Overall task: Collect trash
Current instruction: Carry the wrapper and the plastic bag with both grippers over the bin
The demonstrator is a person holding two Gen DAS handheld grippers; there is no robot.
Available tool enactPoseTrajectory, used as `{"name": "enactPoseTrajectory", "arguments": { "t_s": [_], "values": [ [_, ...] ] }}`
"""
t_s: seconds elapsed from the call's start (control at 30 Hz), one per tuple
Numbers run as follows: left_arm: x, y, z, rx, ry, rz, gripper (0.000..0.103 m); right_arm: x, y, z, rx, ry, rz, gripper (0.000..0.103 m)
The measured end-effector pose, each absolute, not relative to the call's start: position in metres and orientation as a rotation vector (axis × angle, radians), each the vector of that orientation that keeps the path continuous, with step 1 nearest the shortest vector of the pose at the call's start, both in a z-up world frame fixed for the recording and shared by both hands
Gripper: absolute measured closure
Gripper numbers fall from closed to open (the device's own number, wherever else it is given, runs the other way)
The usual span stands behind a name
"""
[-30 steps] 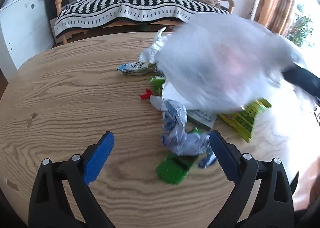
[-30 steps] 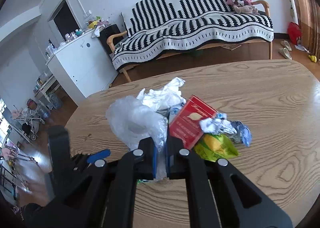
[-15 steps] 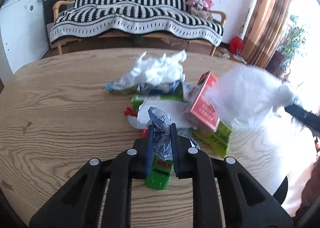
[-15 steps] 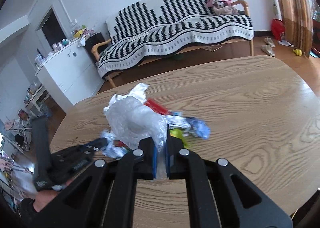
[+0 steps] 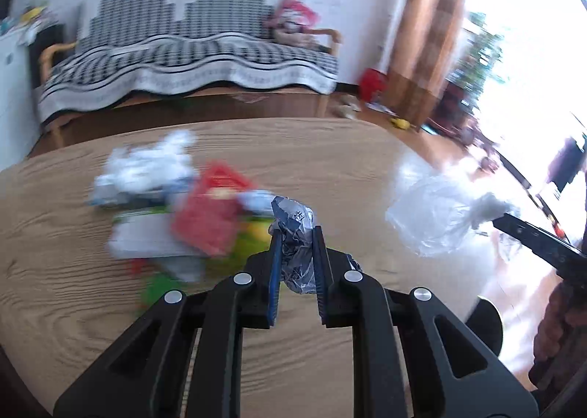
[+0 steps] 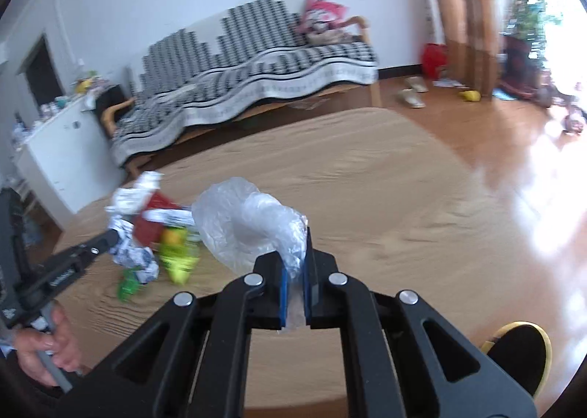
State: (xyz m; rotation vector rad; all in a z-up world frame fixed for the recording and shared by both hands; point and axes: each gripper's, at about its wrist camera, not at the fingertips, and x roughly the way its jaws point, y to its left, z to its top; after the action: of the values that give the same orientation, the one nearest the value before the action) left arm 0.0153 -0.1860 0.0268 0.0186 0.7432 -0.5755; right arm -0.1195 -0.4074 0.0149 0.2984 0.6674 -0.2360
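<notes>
The left hand-held gripper [image 5: 296, 253] is closed on a crumpled silver-blue wrapper [image 5: 295, 234], which fills the narrow gap between its blue pads and is lifted clear of the wooden surface [image 5: 73, 308]. The right hand-held gripper [image 6: 294, 264] is fully closed on the edge of a clear plastic bag [image 6: 249, 223], which hangs to the right of the left one in the left wrist view. As I judge it, one piece of trash is picked and must now go into the bag, so the task is only at its beginning.

Most of the trash is not collected. Ahead and to the left of the left hand-held gripper lies a blurred pile: a red box [image 5: 212, 212], white crumpled paper [image 5: 146, 165], green and yellow packets [image 5: 242, 245]. The bag mouth looks nearly collapsed, which may hinder the drop. Beyond the surface stands a sofa [image 5: 190, 62] with a striped cover, far from the work
</notes>
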Motion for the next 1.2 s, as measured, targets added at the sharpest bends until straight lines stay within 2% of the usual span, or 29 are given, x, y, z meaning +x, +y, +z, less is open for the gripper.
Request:
{"name": "enactPoseTrajectory", "arguments": {
  "t_s": [0.3, 0.6, 0.9, 1.2],
  "values": [
    [-0.054, -0.334, 0.008, 0.125, 0.735, -0.857, 0.088, -0.229, -0.516, -0.012, 0.323, 0.667, -0.538, 0.096],
    [-0.138, -0.46, -0.036, 0.23, 0.788, -1.106, 0.088, -0.331, -0.612, -0.073, 0.403, 0.764, -0.77, 0.096],
    [-0.189, -0.542, -0.103, 0.346, 0.902, -1.198, 0.088, -0.366, -0.663, -0.141, 0.578, 0.936, -0.803, 0.096],
    [-0.2, -0.574, -0.14, 0.408, 0.963, -1.191, 0.087, -0.353, -0.668, -0.162, 0.644, 1.018, -0.787, 0.096]
  ]
}}
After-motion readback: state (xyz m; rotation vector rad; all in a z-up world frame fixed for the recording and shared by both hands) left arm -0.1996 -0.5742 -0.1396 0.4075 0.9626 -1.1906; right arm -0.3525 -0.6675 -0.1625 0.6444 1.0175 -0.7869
